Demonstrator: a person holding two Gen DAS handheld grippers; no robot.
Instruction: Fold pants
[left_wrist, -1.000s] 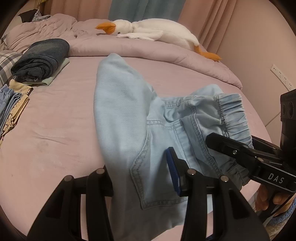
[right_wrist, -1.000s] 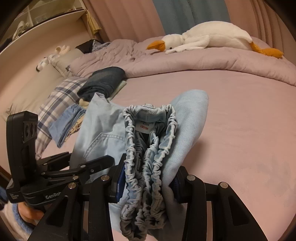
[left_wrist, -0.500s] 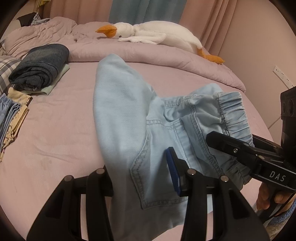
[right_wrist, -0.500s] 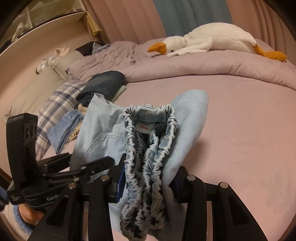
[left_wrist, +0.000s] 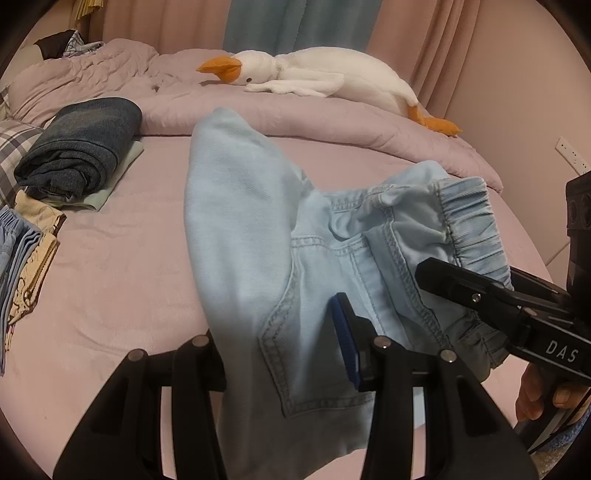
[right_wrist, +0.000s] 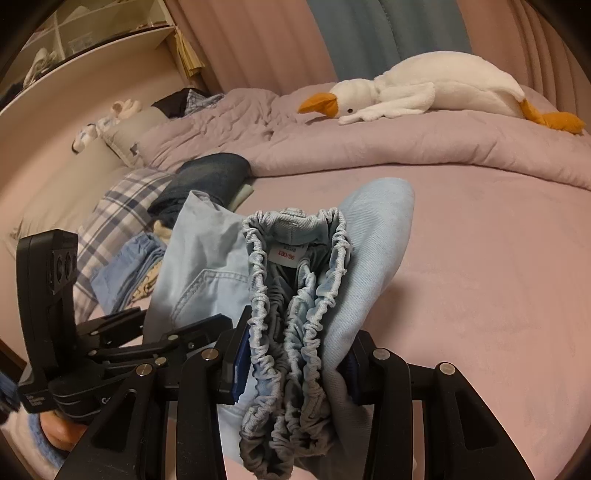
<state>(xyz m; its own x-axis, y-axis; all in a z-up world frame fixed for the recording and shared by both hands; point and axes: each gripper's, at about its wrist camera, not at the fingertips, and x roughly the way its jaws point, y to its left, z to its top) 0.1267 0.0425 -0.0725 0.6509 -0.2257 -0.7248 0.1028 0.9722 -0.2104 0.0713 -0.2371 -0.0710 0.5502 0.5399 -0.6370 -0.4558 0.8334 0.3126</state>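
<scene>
Pants (left_wrist: 258, 258), pale blue and already doubled, are held above the bed (left_wrist: 110, 258), seat clamped in the left tongs (left_wrist: 280, 354) and gathered waistband in the right tongs (right_wrist: 295, 362); lowering flat and smoothing is judged next.

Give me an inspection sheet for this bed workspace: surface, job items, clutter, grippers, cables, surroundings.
Surface: pink bed sheet, bare in the middle.
Job items: light blue pants, folded and held above the bed; elastic waistband bunched.
Clutter: folded dark jeans on a pale green garment; stack of folded clothes at the left edge; plaid pillow.
Grippers: left hand-held gripper shut on the pants near the back pocket; right hand-held gripper shut on the waistband.
Cables: nothing seen.
Surroundings: goose plush toy on the rumpled duvet; curtains; wall socket.
</scene>
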